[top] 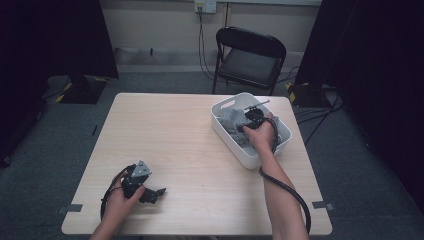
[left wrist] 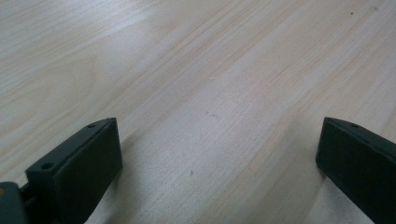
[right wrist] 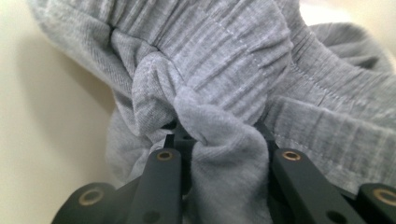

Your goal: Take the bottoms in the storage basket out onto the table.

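The jaws of the right gripper (right wrist: 219, 154) were pinched on a bunched fold of the grey ribbed garment (right wrist: 224, 70), which lay crumpled inside the white bin (top: 224, 131) at the far right of the table (top: 190, 150). In the right gripper view the cloth bulged up between the two black jaws, so the hold looked like a thick gather, not a single layer. A good lift from here probably called for keeping the pinch firm and drawing straight up, clear of the bin's rim, so the trailing fabric would not snag or drag the bin along. The left gripper (top: 150, 192) rested low over bare table at the near left, its jaws spread wide with nothing between them, free to steady the bin if it shifted.
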`<state>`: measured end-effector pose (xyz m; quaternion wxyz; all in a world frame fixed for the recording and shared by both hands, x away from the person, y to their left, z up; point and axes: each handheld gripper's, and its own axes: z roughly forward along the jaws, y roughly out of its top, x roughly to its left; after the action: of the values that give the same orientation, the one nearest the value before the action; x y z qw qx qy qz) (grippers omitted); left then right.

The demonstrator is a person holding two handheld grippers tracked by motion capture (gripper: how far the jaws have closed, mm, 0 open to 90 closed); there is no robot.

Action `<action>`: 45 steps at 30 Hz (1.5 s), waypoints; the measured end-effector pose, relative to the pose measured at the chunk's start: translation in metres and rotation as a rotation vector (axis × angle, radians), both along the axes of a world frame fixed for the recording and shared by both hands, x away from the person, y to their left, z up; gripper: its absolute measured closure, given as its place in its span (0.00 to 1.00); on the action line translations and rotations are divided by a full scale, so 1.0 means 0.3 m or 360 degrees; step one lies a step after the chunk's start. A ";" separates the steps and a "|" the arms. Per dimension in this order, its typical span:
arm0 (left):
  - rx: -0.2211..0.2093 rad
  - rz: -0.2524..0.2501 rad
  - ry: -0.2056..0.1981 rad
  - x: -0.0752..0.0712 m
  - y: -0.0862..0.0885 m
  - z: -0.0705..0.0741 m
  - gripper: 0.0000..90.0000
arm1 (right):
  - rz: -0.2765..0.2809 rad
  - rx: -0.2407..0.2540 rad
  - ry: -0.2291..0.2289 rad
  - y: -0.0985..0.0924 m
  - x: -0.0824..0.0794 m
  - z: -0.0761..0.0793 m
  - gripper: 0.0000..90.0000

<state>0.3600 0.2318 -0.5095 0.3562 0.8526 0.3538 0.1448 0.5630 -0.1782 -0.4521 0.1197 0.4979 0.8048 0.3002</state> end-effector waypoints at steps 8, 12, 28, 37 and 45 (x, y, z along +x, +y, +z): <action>0.0001 -0.0001 0.0000 0.000 0.000 0.000 0.00 | -0.0036 0.0091 -0.0109 -0.032 -0.009 0.107 0.81; 0.0000 0.0000 0.0000 0.000 0.000 0.000 0.00 | -0.0075 0.0152 -0.0160 -0.054 -0.016 0.163 0.81; -0.0003 0.0003 -0.0005 0.000 -0.001 0.000 0.00 | -0.0069 0.0180 -0.0258 -0.080 -0.040 0.347 0.81; -0.0002 0.0001 -0.0001 0.000 0.000 0.000 0.00 | -0.0059 0.0185 -0.0297 -0.065 -0.050 0.406 0.81; -0.0002 0.0001 -0.0003 0.000 0.000 0.000 0.00 | -0.0055 0.0181 -0.0360 -0.064 -0.064 0.490 0.81</action>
<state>0.3601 0.2317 -0.5094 0.3571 0.8522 0.3538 0.1453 0.5438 -0.1973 -0.3050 0.1864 0.4808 0.7591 0.3974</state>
